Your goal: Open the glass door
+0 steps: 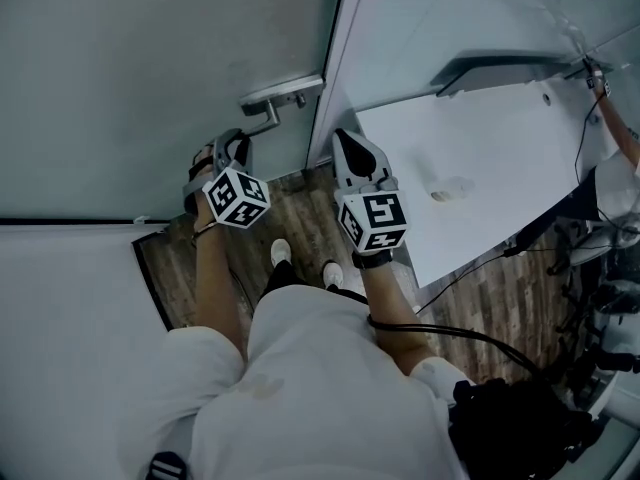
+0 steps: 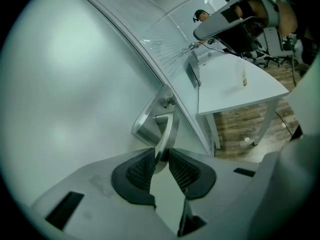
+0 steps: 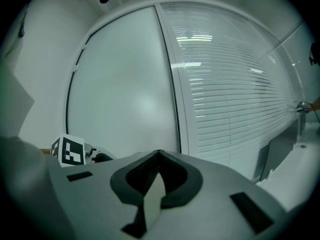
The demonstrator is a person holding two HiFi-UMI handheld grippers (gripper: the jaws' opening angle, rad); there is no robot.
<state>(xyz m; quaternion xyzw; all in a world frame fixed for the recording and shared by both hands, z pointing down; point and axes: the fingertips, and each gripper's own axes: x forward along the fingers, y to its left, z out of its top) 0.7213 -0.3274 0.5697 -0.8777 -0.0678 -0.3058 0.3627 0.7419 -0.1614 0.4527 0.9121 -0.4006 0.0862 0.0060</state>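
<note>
Your left hand-held gripper (image 2: 160, 159) is clamped on the free end of the door handle (image 2: 167, 126). The lever runs toward 12 o'clock on the glass door (image 2: 75, 84). Your right hand-held gripper (image 3: 159, 170) sits at 3 o'clock, closed and empty.

I see my left gripper (image 2: 161, 156) with its two dark ribbed pads (image 2: 141, 170) pinching the free end of the brushed silver metal lever handle (image 2: 168, 128). The handle sits on the frosted glass door (image 2: 75, 84), close to the door's right edge. Beyond that edge stands a white rectangular table (image 2: 225, 91) on a wood-plank floor (image 2: 240, 126), with a small clear tube (image 2: 244, 77) upright near the table's right edge.
</note>
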